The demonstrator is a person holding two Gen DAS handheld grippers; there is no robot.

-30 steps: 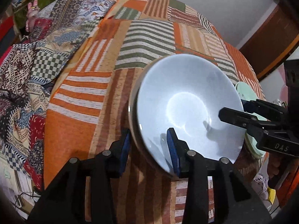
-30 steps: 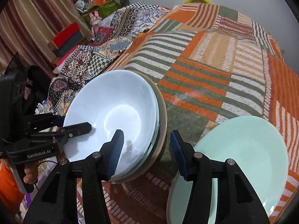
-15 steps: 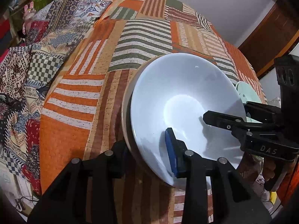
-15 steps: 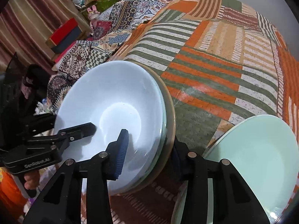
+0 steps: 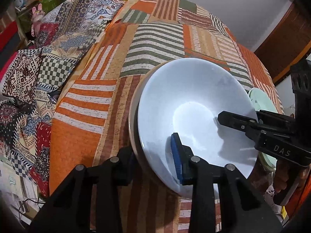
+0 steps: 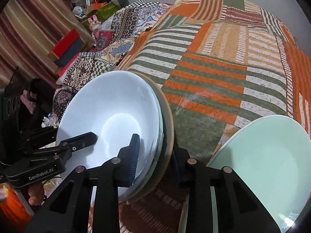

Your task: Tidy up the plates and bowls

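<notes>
Over the last second I've slid both grippers in over opposite rims of the bowl stack (image 5: 186, 101), so a two-handed lift looks ready. Left gripper (image 5: 153, 155) and right gripper (image 6: 155, 159) each straddle the rim narrowly; whether the pads bite, I cannot tell. The pale, glossy stack sits near me on the blanket (image 6: 223, 58), with the green plate (image 6: 268, 155) to its right.
</notes>
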